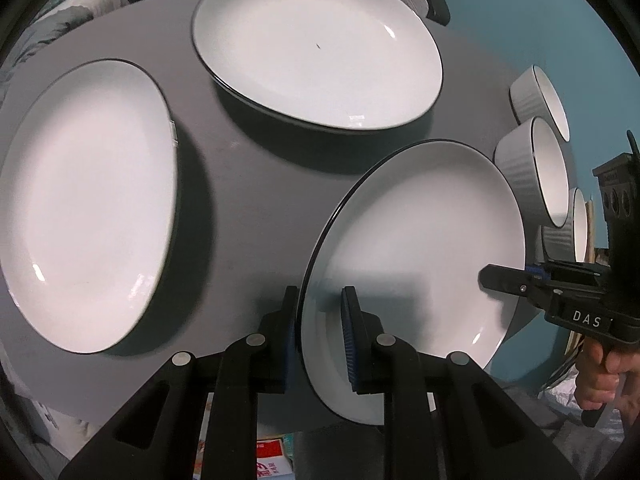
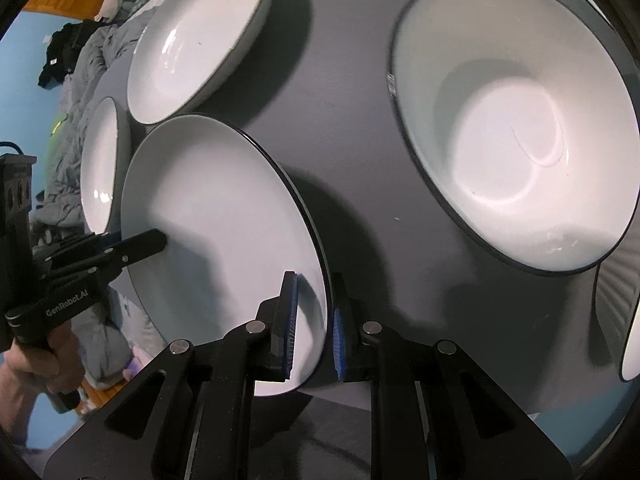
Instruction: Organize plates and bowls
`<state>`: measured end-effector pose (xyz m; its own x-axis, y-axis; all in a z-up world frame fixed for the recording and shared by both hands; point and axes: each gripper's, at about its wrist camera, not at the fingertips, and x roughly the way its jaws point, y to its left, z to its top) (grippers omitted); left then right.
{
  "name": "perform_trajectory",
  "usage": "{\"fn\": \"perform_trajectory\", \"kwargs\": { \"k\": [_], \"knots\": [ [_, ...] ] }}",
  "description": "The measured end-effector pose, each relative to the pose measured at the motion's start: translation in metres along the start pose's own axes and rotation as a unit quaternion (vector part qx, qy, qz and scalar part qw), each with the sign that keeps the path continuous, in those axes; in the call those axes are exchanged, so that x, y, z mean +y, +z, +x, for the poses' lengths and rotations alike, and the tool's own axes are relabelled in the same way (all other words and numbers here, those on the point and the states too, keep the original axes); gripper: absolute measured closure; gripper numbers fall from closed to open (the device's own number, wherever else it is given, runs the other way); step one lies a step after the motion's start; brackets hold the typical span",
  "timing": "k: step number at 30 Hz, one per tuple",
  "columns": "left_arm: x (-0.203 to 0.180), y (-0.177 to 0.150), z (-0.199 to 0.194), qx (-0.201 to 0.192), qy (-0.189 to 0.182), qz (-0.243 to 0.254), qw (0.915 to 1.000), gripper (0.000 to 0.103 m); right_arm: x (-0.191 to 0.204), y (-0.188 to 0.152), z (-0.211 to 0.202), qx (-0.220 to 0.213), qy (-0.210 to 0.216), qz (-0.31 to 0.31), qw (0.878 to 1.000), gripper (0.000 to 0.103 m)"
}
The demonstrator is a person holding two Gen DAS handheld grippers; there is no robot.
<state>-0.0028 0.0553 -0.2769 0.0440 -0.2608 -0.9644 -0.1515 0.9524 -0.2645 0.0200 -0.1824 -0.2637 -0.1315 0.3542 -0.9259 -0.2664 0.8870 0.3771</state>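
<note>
Left wrist view: the left claw (image 1: 320,336) pinches the rim of a white plate (image 1: 420,248) at lower right; two plates lie apart on the grey surface (image 1: 248,184) – unstacked. Right wrist view: the right claw (image 2: 314,324) clamps that plate's opposite rim; a bowl (image 2: 516,136) waits at upper right.

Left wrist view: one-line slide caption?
Both grippers' jaws clamp opposite rims of a white black-rimmed ceramic plate, tilted above the grey table beside two more plates and ribbed bowls.
</note>
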Motion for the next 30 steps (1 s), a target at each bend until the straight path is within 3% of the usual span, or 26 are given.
{"fn": "perform_trajectory", "kwargs": {
  "k": [11,30],
  "knots": [
    [0.004,0.011,-0.032,-0.028,0.003,-0.013,0.9995,0.084,0.028,0.031,-0.016,-0.008,-0.011,-0.030,0.999,0.087],
    [0.028,0.107,-0.054,-0.057,0.035,-0.037,0.9970,0.083,0.053,0.139,-0.017,-0.007,-0.004,-0.063,0.998,0.087]
  ]
}}
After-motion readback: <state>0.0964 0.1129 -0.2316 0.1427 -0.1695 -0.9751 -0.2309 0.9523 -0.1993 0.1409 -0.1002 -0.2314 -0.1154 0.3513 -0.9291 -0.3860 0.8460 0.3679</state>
